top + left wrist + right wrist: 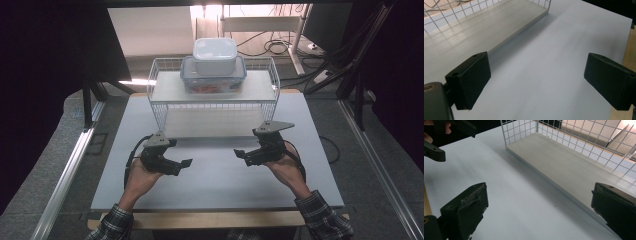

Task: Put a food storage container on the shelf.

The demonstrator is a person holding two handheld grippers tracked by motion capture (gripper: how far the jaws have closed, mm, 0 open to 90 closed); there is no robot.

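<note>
Two food boxes are stacked on top of a white wire rack (155,85): a white lidded box (215,56) sits on a wider clear box with a blue lid (190,75). In front of the rack, low over the white table (220,185), a person's hands hold both grippers. My left gripper (184,167) (537,82) is open and holds nothing. My right gripper (241,155) (539,212) is open too, nothing between its jaws. They face each other, with a gap of bare table between them.
The wire rack's lower shelf (474,32) (574,167) is a pale board lying on the table, with room under the top shelf. Cables (275,47) and dark stands lie on the floor behind and to the right. Metal rails (65,175) run along both table sides.
</note>
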